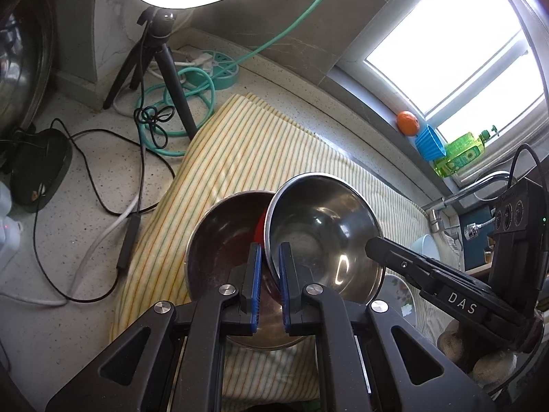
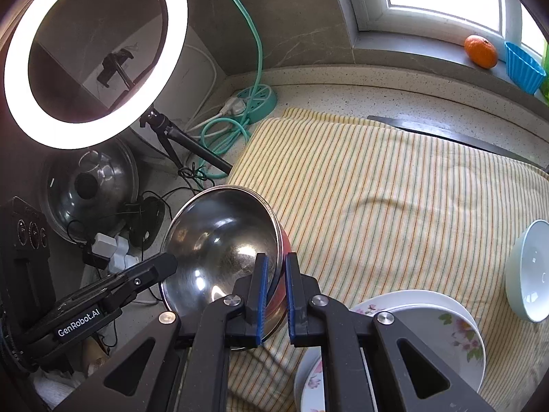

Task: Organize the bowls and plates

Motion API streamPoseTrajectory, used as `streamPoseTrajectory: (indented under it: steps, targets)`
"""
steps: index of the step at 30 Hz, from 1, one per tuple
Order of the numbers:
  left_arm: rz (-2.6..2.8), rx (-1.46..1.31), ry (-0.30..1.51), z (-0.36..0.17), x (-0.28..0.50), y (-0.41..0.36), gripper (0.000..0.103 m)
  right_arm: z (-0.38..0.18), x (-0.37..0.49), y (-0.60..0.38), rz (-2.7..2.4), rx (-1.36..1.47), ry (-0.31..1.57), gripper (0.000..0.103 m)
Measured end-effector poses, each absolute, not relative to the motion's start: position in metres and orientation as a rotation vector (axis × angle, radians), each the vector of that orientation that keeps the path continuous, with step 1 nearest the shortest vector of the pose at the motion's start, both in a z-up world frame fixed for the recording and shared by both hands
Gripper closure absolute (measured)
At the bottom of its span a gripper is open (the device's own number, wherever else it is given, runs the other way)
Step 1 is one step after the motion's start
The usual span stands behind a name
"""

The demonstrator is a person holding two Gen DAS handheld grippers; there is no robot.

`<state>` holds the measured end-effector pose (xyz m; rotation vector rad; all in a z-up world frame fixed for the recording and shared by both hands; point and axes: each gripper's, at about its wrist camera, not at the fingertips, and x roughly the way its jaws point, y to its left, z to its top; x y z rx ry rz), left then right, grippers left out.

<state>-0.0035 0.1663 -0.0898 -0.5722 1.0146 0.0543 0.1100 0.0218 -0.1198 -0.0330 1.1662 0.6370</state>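
Nearest the striped cloth's (image 2: 394, 206) front edge, the right hand-held gripper (image 2: 274, 292) pinches the rim of a tilted steel bowl (image 2: 219, 247) between its blue pads — a thin edge grip that leaves the bowl's mouth free. The left hand-held gripper (image 1: 269, 288) appears to clamp the same bowl's opposite rim, probably to steady it while it is tipped. Just beside it, on the cloth, a second steel bowl (image 1: 223, 237) rests upright; the tilt suggests the held bowl is about to be nested into it, with a red outer wall showing between the two. At the cloth's right side lies a stack of floral plates (image 2: 446, 322), already gathered, and beyond them a pale blue bowl (image 2: 530, 271) — apart, likely still to be sorted. Past the cloth's far edge the counter (image 2: 343, 96) carries a ring light (image 2: 92, 55) and cables.
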Motion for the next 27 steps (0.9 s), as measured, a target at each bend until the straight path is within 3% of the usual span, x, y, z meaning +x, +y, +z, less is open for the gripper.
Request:
streamPoseTrajectory:
  steps: [27]
  targets:
    - [0.121,-0.568,1.098,-0.126,-0.007,0.183,0.095,-0.168,0.102,0.055,0.634,-0.177,1.234,0.094]
